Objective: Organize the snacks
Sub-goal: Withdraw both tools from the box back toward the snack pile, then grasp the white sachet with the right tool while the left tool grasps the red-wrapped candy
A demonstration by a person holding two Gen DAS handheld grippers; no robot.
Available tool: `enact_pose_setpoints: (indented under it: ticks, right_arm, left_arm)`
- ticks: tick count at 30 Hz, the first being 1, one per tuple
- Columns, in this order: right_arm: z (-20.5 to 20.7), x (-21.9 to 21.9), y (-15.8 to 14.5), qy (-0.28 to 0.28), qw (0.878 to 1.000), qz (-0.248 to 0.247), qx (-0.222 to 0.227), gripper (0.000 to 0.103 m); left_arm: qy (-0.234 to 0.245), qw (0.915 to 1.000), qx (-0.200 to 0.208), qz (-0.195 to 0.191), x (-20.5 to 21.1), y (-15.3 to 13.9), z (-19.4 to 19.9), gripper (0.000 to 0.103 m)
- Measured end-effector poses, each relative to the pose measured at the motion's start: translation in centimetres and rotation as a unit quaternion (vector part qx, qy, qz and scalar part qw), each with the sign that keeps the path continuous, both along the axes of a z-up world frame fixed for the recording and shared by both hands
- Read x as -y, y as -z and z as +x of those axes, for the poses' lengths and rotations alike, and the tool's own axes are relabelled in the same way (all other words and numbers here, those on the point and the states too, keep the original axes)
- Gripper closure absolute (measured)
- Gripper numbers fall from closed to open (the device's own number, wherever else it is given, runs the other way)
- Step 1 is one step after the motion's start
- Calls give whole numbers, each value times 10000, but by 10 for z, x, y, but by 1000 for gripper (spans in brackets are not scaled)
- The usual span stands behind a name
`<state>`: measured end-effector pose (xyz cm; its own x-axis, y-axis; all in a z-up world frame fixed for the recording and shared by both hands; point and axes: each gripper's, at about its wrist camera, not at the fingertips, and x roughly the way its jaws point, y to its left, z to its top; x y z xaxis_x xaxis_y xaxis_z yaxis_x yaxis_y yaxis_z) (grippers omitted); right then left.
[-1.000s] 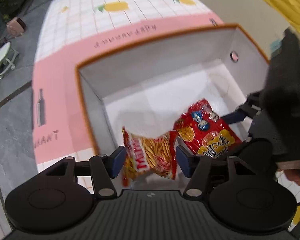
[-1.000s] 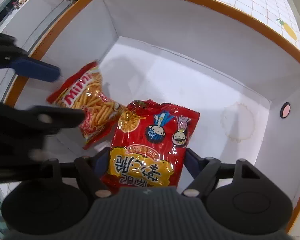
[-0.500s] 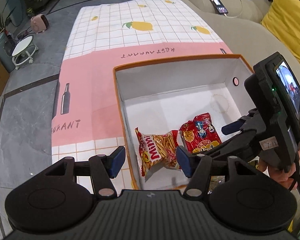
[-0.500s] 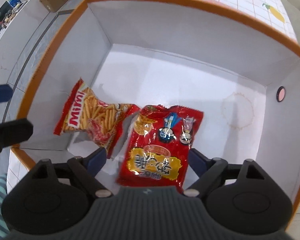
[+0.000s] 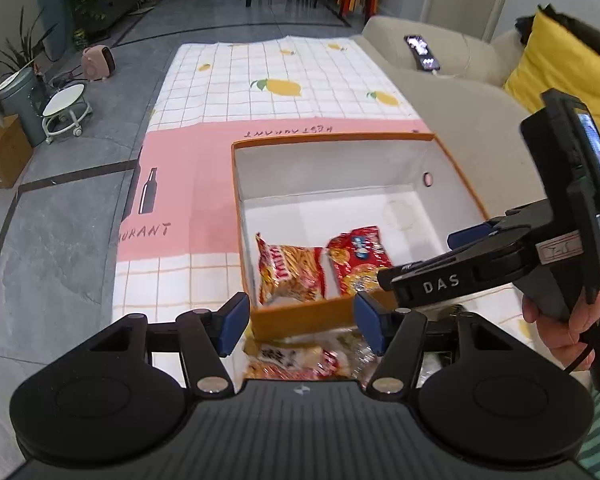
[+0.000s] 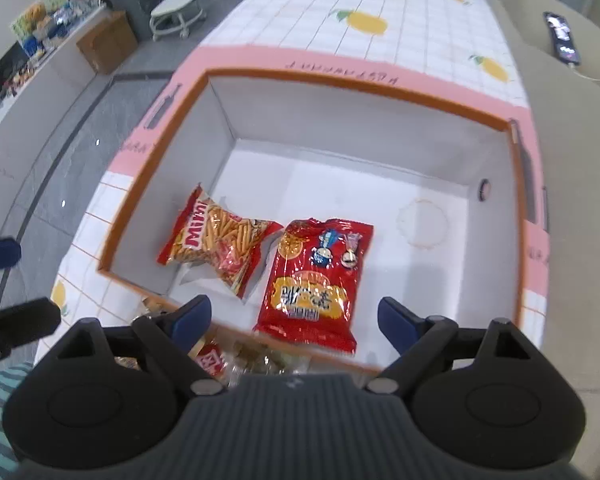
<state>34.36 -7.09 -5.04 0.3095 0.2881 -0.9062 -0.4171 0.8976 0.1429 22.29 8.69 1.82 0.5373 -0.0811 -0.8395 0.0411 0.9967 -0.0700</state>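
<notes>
A white box with an orange rim (image 5: 332,138) (image 6: 340,80) stands on the tablecloth. On its floor lie a Mimi stick-snack bag (image 5: 290,274) (image 6: 220,240) and, to its right, a red bag with cartoon figures (image 5: 360,260) (image 6: 320,276). My left gripper (image 5: 302,322) hovers open above the box's near wall, holding nothing. My right gripper (image 6: 294,316) is open too, high above the red bag and clear of it. One of its fingers (image 5: 440,280) crosses the left wrist view. More loose snack packs (image 5: 300,356) (image 6: 240,360) lie outside the box, under both grippers.
The lemon-print cloth with a pink band (image 5: 188,184) covers the table. A beige sofa (image 5: 452,112) with a phone (image 5: 422,54) and a yellow cushion (image 5: 560,64) runs along the right. On the grey floor to the left are a stool (image 5: 66,108) and a cardboard box (image 5: 2,152).
Both grippers have risen and drawn back out of the box. The right jaws widened off the red bag. Both bags now lie on the box floor, free of the fingers.
</notes>
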Motion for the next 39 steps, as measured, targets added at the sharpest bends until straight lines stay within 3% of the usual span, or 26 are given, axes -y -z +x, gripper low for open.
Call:
enact_pose_setpoints:
  ticks: [5, 10, 17, 25, 31, 34, 39]
  right_arm:
    - [-41, 17, -26, 91, 9986, 140, 499, 16]
    - [-87, 36, -34, 184, 9954, 301, 890, 16]
    - [-157, 58, -21, 606, 9889, 763, 1120, 17]
    - [-215, 57, 7, 770, 9820, 995, 1407, 23]
    - [-230, 39, 38, 633, 9855, 763, 1380, 28]
    - [-232, 28, 56, 451, 9895, 625, 1225, 36]
    - [-223, 20, 78, 356, 9936, 613, 880, 38]
  left_arm:
    - [174, 9996, 206, -43, 8, -3, -37, 33]
    - [163, 9991, 336, -218, 7, 5, -76, 33]
    - [120, 9986, 384, -334, -1, 22, -120, 33]
    - [-400, 9969, -86, -671, -17, 58, -144, 33]
    - [-802, 9929, -523, -709, -18, 85, -138, 33]
    - [-952, 9918, -572, -625, -13, 98, -136, 33]
    - [-1145, 9899, -650, -536, -8, 115, -126, 33]
